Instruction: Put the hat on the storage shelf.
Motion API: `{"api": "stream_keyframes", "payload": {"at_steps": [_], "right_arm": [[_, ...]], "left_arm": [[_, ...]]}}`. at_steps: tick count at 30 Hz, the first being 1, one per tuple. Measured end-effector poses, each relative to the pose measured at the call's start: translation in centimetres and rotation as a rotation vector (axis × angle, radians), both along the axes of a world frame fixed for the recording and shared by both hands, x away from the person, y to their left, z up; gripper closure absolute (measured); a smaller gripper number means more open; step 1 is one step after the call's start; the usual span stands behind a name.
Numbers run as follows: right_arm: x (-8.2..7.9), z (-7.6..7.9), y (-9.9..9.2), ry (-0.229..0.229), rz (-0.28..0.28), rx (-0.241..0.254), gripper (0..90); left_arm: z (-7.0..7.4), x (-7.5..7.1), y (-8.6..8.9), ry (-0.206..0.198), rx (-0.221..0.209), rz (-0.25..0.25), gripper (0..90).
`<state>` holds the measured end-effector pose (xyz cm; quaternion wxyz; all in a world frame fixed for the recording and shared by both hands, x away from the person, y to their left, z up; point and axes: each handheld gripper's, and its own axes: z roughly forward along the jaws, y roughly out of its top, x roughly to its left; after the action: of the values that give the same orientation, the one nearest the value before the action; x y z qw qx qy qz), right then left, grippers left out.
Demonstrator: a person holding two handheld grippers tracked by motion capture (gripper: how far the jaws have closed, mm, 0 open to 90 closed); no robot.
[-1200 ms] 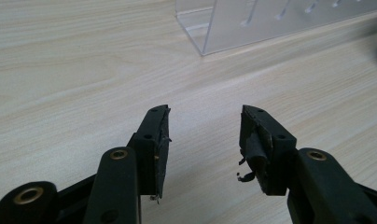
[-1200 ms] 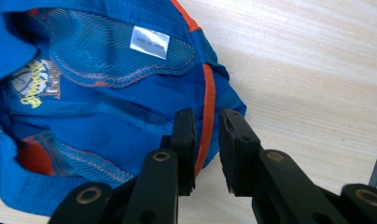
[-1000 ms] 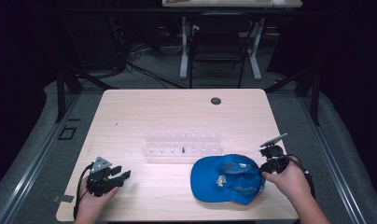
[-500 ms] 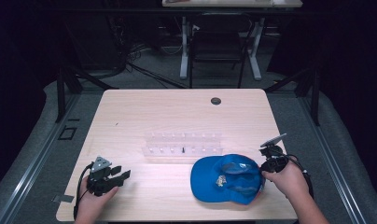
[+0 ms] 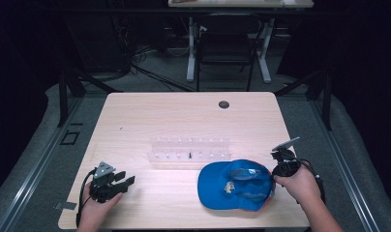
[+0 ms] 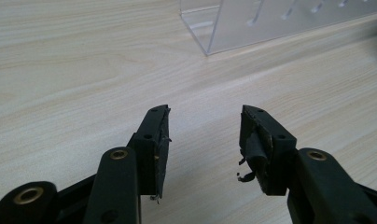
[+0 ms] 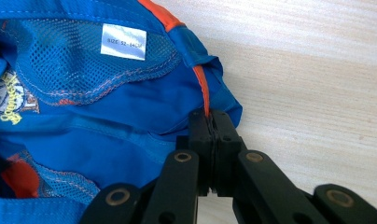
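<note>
The blue cap [image 5: 237, 185] lies inside-up on the near right of the table [image 5: 184, 116], just near of the clear acrylic rack [image 5: 189, 150]. Right claw [image 7: 210, 126] is fully closed on the cap's edge at the orange seam; the jaws meet w/ only fabric between them, and the size label [image 7: 123, 42] and mesh lining face up. In the high view the right claw [image 5: 280, 162] sits at the cap's right rim, touching it. Left claw [image 6: 205, 135] is approx. half open and holds nothing; it hangs just above bare wood, w/ a corner of the rack farther off. In the high view the left claw [image 5: 120, 182] is at the near left, well apart from the cap. Change vs. the frames 1.0 s and 0.5 s ago: none of note. Cap, rack and both claws keep the same positions; the cap has not been lifted or dragged. Meaning for the work: the pinch on the rim looks established, but transport has not begun. Judgement: next move is prob. a lift or pull by the right claw; thin fabric may slip if pulled fast. Left claw is free to assist.
</note>
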<state>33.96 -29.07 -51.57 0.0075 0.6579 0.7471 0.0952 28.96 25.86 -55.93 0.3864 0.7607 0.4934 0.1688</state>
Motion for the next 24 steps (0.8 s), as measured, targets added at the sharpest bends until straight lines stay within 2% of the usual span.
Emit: {"api": "stream_keyframes", "payload": {"at_steps": [5,6,7,14,19,20,23,24], "right_arm": [[-0.1,0.4,-0.1,-0.001,-0.009,0.03,89.7],[-0.1,0.6,-0.3,0.011,0.005,0.031,89.7],[-0.1,0.6,-0.2,-0.011,-0.017,0.053,89.7],[-0.3,2.1,-0.6,0.016,-0.001,0.092,89.9],[-0.5,2.9,-0.8,-0.006,-0.005,0.148,90.0],[-0.5,3.3,-1.0,0.013,0.017,0.147,90.0],[-0.7,3.7,-0.7,-0.026,-0.017,0.2,90.0],[-0.7,4.2,-0.8,-0.017,0.0,0.221,90.0]], "left_arm": [[0.0,0.0,0.0,0.0,0.0,0.001,52.8],[0.0,0.0,0.0,-0.001,0.001,0.001,52.8],[0.0,0.0,0.0,-0.001,0.001,0.002,52.8],[0.0,0.0,0.0,0.0,0.005,0.001,52.8],[0.1,0.0,0.0,0.007,0.008,-0.003,52.7],[0.1,0.0,0.0,0.006,0.007,-0.002,52.7],[0.0,0.0,-0.1,0.006,0.008,-0.003,52.7],[0.0,0.0,-0.1,0.002,0.005,-0.002,52.7]]}}
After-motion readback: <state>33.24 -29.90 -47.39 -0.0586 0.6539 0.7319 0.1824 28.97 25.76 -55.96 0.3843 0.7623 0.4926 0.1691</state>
